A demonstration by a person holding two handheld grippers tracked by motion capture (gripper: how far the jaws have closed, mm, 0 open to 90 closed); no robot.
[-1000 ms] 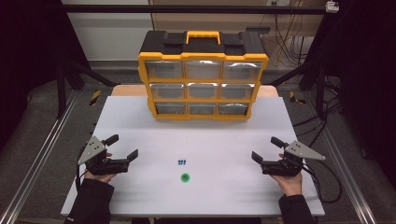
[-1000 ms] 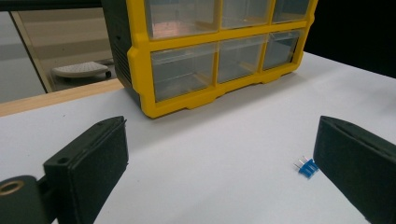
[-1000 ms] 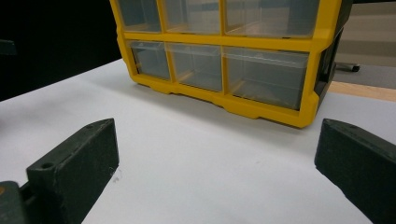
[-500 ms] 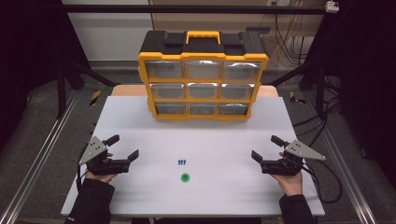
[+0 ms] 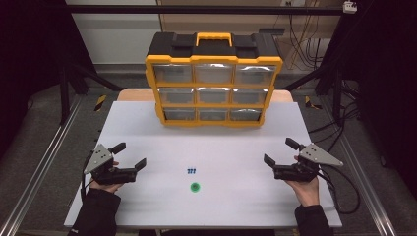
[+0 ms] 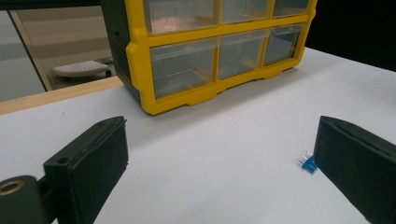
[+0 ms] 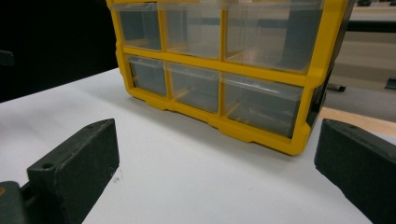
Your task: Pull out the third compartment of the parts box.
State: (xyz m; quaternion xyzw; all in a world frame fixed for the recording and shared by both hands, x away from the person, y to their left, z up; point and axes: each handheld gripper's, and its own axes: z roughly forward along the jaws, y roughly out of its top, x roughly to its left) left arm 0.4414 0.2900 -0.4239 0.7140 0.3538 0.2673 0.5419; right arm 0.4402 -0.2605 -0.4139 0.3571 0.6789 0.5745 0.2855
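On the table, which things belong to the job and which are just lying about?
Part of the job, most likely:
- small blue parts, nearest the open left gripper
- green disc
- drawer cabinet, all drawers shut
- open right gripper

Just lying about:
- cables behind the table
- black frame bars

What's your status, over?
Left gripper and right gripper open, empty, resting on the table. Small blue parts and green disc lie between them, untouched. Nothing obstructing.
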